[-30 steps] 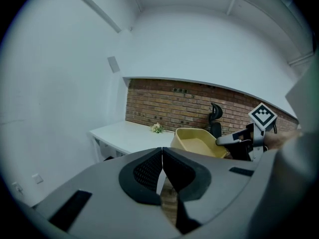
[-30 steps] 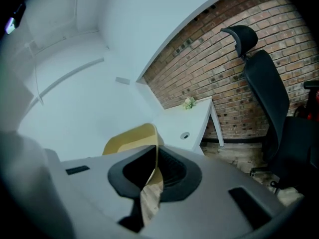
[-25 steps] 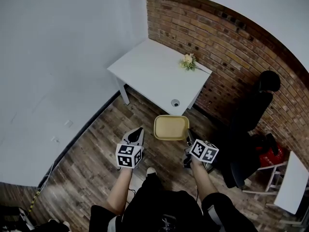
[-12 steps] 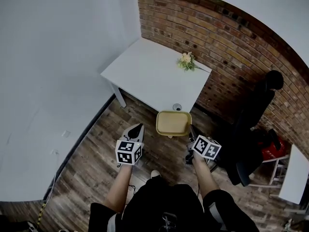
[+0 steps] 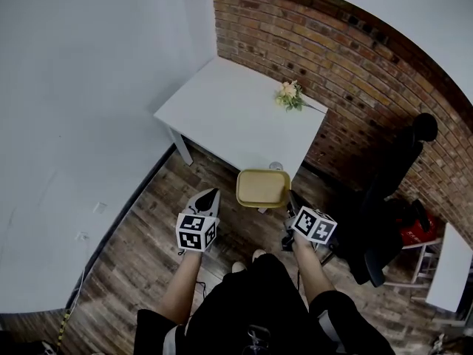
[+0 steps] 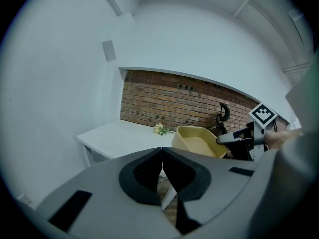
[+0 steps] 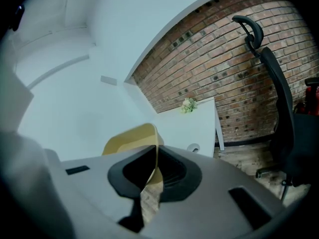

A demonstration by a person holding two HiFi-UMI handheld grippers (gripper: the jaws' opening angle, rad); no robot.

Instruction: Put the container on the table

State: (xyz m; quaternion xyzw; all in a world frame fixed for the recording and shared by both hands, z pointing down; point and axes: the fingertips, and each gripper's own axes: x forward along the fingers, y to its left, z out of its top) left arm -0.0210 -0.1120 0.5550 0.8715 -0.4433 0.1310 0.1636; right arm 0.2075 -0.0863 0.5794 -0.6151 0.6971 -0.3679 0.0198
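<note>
The red brick wall [image 5: 355, 58] runs behind everything, above the dark wood-plank floor [image 5: 140, 250]. The white rectangular table [image 5: 222, 117] stands against that wall, one side also close to the plain white wall. A black office chair [image 5: 392, 168] sits off to my right, near the bricks. The shallow yellow plastic container [image 5: 262, 188] is in the air in front of me, right at the table's near corner, not resting on the tabletop. My right gripper [image 7: 155, 158] is clamped on the container's thin side wall, one jaw on each face of it. My left gripper [image 6: 162, 158] hangs beside it over the floor, jaws pressed together with nothing between them. A small pale flower sprig [image 5: 290, 95] lies on the table's far edge by the bricks.
</note>
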